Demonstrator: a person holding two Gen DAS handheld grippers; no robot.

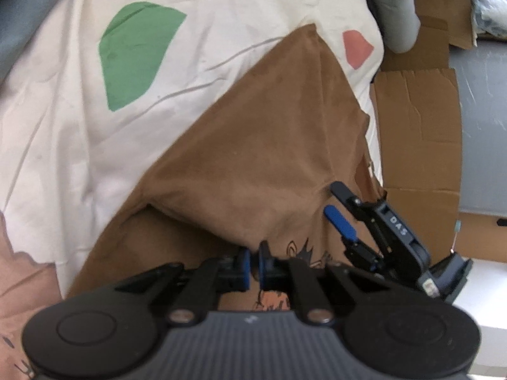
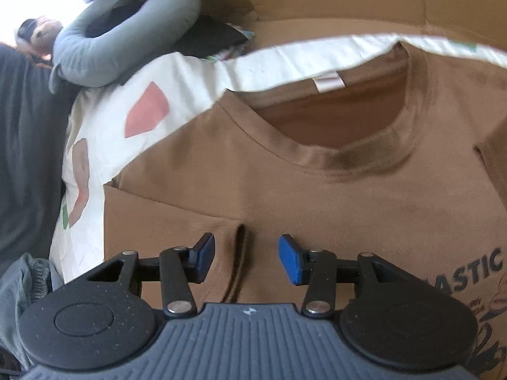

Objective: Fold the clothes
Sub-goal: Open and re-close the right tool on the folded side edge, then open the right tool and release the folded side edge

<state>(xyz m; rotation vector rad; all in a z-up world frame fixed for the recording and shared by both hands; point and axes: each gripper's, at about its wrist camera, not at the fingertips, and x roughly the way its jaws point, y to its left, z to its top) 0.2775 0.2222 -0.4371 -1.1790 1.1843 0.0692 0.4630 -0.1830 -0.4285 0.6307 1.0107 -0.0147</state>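
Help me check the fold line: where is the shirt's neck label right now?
In the right wrist view, the neck label sits upper centre, inside the back of the brown T-shirt's collar, just below the cream sheet's edge.

The left gripper (image 1: 252, 264) has its blue pads nearly together, pinching brown fabric. The right gripper (image 2: 246, 259) hovers with fingers spread wide apart.

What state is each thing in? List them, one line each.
Left gripper: jaws shut on a fold of the brown T-shirt.
Right gripper: jaws open, straddling a raised crease.
Brown T-shirt: front up, partly folded, one part turned over itself.
Cream sheet: spread under the shirt, wrinkled.
Grey neck pillow: lying at the sheet's edge.
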